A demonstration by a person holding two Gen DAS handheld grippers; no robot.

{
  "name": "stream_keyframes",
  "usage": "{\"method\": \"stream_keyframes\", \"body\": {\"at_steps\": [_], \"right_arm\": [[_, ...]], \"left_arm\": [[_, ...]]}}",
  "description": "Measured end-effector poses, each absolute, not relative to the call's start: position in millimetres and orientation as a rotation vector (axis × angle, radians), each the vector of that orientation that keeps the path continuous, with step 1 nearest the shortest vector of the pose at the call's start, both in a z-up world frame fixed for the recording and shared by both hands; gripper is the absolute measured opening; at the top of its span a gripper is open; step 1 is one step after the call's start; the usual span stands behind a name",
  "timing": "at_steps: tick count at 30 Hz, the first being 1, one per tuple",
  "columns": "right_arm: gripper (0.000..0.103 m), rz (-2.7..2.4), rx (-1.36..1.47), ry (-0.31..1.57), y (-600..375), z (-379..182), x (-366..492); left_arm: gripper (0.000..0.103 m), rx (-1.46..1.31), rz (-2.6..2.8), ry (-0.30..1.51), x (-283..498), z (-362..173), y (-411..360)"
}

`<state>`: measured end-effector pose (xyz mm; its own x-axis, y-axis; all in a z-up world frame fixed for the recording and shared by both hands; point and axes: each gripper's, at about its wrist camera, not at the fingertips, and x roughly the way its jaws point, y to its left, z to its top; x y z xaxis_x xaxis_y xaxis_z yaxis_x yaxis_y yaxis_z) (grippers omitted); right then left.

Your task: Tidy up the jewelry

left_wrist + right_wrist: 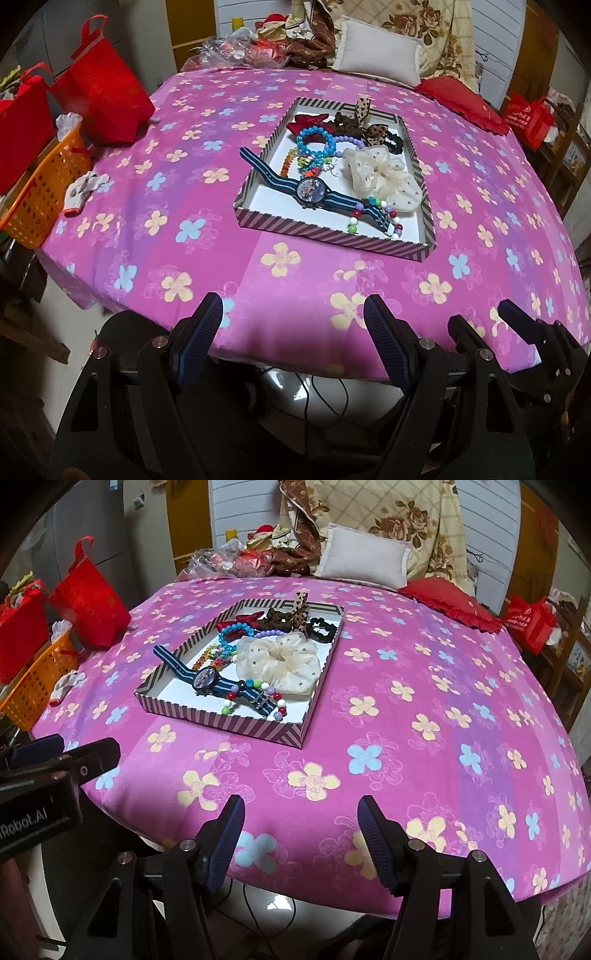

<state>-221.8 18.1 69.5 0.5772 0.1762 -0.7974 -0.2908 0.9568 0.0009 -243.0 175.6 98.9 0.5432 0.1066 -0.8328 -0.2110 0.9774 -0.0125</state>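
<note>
One striped cardboard tray (332, 242) on tabletop (166, 206), pink flowered cloth, far from both claws. Inside tray: one watch (313, 191) with blue striped strap, strap end hanging over left rim; one cream dotted scrunchie (380, 173), gauzy; several bead bracelets (314, 142), glossy; leopard-print hair ties (369, 122) at far end. Left claw (293, 314) released, nothing between ribbed pads, at near tabletop edge. Right claw (301, 812) likewise released, empty, tray far-left of it. Two red bags (99, 88), one orange basket (44, 195) at left.

tray (332, 242): striped rim | watch (314, 190): blue-striped strap | scrunchie (384, 177): cream, dotted | cloth (184, 206): pink, flowered
</note>
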Motion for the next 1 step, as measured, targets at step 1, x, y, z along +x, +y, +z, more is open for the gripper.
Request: {"method": "stream_keyframes", "body": {"at_steps": [1], "right_arm": [[0.064,0.275,-0.132,0.916,16.9,69.4,-221.5]], "left_arm": [[0.079,-0.116,0.192,0.979,-243.0,99.0,174.9]]}}
